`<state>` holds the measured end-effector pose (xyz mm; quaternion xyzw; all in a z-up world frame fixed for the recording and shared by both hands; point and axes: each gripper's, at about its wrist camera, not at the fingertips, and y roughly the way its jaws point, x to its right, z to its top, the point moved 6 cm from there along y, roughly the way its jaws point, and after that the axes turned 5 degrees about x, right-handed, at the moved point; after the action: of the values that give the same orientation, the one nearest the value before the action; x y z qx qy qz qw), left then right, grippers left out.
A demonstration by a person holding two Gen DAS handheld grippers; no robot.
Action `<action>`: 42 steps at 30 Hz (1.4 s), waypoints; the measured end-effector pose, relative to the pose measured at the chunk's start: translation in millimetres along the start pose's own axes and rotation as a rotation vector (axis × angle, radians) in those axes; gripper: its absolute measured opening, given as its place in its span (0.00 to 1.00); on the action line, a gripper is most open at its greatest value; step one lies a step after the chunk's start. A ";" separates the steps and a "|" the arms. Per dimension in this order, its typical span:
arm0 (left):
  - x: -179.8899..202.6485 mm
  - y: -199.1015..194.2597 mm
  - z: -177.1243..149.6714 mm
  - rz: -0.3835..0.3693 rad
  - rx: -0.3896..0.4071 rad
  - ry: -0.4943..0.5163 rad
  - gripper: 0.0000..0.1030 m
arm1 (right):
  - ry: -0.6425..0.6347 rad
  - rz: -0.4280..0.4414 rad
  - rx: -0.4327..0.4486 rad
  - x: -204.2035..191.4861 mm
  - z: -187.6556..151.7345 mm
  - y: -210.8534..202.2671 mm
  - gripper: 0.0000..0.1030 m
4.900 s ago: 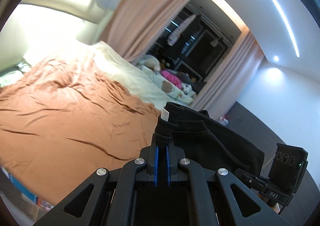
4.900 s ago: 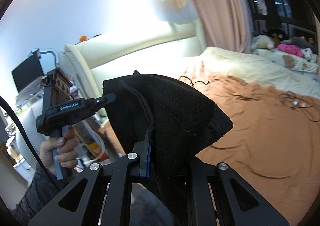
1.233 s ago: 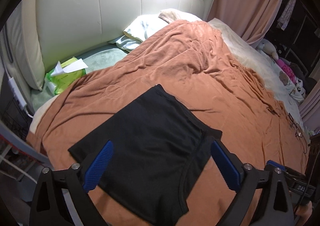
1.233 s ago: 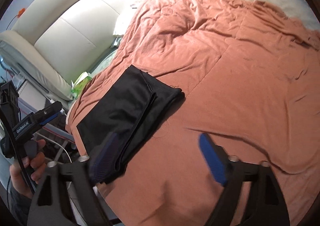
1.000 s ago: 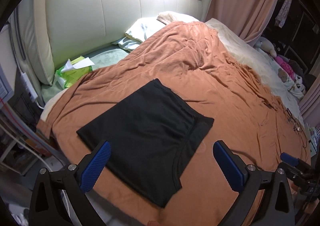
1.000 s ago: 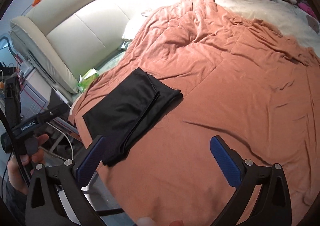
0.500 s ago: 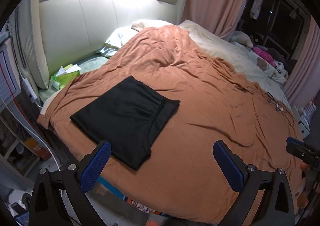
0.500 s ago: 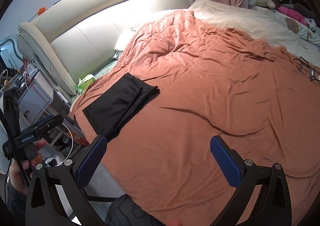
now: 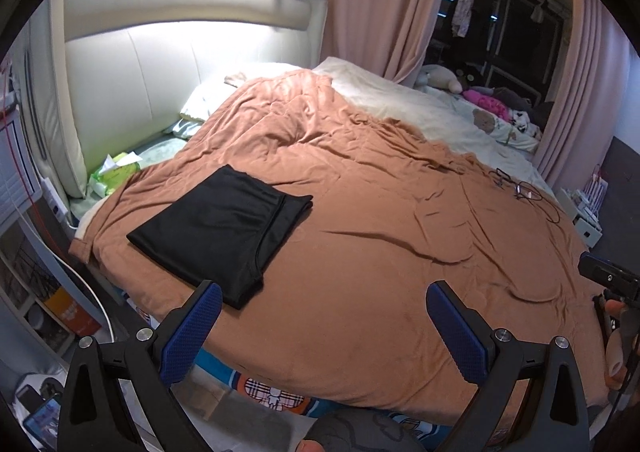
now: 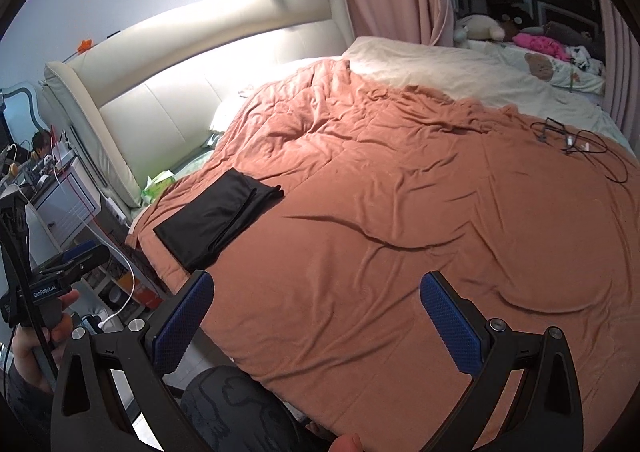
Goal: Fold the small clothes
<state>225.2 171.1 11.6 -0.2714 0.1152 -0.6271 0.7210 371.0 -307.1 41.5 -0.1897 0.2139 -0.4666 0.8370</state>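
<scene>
While both grippers hang above the bed's near edge, the left gripper (image 9: 324, 328) and right gripper (image 10: 316, 318) spread their blue fingers (image 9: 192, 332) wide, holding nothing. The folded black garment (image 9: 224, 228) lies flat at the near left of the rust-brown blanket (image 9: 400, 232), before a cream headboard (image 9: 160, 92) and pink curtains (image 9: 380, 0).

The right gripper (image 10: 316, 308) hangs above the orange blanket (image 10: 400, 212) with its blue-padded jaws spread wide — nothing between them. A folded black garment (image 10: 218, 218) lies flat near the blanket's corner, by the cream headboard (image 10: 168, 92). At the left edge a hand (image 10: 36, 344) grips the left gripper's handle.
</scene>
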 end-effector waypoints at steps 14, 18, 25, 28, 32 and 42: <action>57.4 -65.0 -33.9 -0.071 0.175 0.112 1.00 | -0.085 -0.098 0.192 8.0 -61.9 -101.0 1.00; 67.0 -79.1 -43.6 -0.079 0.208 0.128 1.00 | -0.084 -0.122 0.211 12.5 -82.1 -116.1 1.00; 81.6 -97.8 -64.2 -0.099 0.236 0.150 1.00 | -0.090 -0.148 0.242 10.5 -110.2 -138.3 1.00; 86.7 -106.6 -72.3 -0.111 0.250 0.157 1.00 | -0.094 -0.153 0.255 6.7 -119.3 -147.1 1.00; 93.5 -119.8 -81.5 -0.126 0.281 0.164 1.00 | -0.102 -0.173 0.271 1.9 -130.7 -158.1 1.00; 115.1 -135.9 -102.2 -0.139 0.315 0.204 1.00 | -0.098 -0.216 0.300 -1.9 -152.0 -174.6 1.00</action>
<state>80.5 25.6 20.0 -0.0977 0.0692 -0.7098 0.6942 166.6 -409.3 5.0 -0.1073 0.0791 -0.5706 0.8104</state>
